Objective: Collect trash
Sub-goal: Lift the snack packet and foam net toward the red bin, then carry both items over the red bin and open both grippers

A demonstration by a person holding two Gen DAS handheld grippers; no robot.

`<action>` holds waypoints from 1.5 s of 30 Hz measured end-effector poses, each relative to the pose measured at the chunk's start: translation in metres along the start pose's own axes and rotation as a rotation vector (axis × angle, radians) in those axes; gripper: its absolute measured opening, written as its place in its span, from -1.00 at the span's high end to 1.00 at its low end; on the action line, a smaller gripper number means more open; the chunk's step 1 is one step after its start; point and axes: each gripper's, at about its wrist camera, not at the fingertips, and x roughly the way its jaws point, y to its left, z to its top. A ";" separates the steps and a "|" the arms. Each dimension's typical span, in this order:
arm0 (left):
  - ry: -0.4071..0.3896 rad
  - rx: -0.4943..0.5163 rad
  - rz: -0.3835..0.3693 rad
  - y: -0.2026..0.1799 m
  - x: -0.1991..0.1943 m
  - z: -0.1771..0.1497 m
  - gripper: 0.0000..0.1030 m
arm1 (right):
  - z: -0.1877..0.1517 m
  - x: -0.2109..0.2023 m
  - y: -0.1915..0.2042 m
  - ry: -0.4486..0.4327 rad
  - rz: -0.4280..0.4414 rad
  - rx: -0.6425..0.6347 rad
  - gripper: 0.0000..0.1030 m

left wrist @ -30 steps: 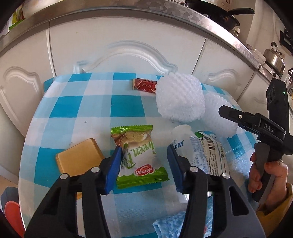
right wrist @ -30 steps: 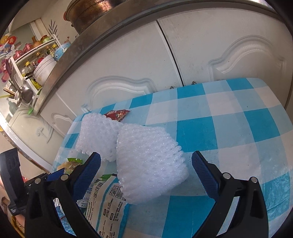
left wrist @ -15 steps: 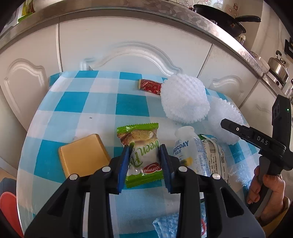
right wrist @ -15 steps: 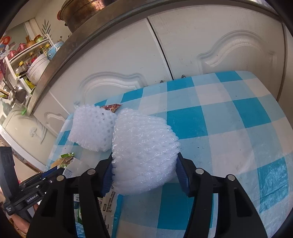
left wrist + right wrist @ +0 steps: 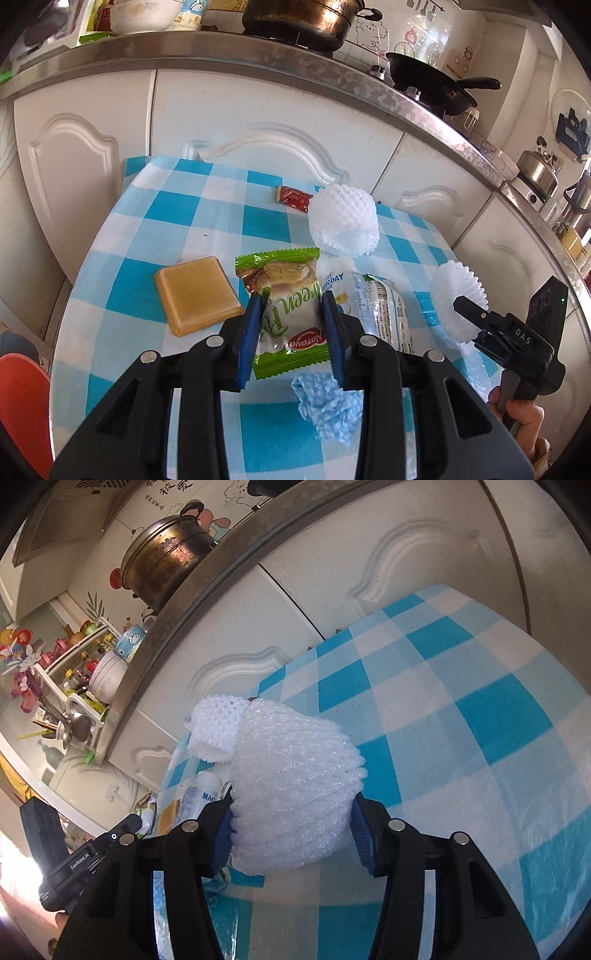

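Blue pads of the left gripper [image 5: 291, 332] clamped the green snack packet [image 5: 286, 314], held above the checked tablecloth [image 5: 177, 218]. The right gripper [image 5: 293, 830] squeezed a white foam net [image 5: 291, 794]; another foam net [image 5: 343, 221] lay beyond.

Green snack packet [image 5: 286, 321] and white foam net [image 5: 291, 797] each clamped between fingers.

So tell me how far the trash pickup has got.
Nothing looks binned yet. In hand: left gripper clamps the green snack packet; right gripper clamps a foam net. Left on the table: second foam net, red wrapper, plastic bag.
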 end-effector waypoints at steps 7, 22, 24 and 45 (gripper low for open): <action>-0.006 -0.016 -0.039 0.000 -0.038 -0.030 0.33 | -0.034 -0.028 0.013 0.005 0.021 0.000 -0.06; 0.020 -0.072 -0.074 0.029 -0.095 -0.098 0.33 | -0.099 -0.066 0.054 0.068 0.008 -0.073 -0.06; 0.022 -0.080 -0.073 0.034 -0.101 -0.105 0.33 | -0.107 -0.069 0.061 0.081 0.011 -0.088 -0.06; -0.102 -0.225 0.026 0.131 -0.181 -0.135 0.33 | -0.165 -0.046 0.162 0.291 0.074 -0.311 -0.06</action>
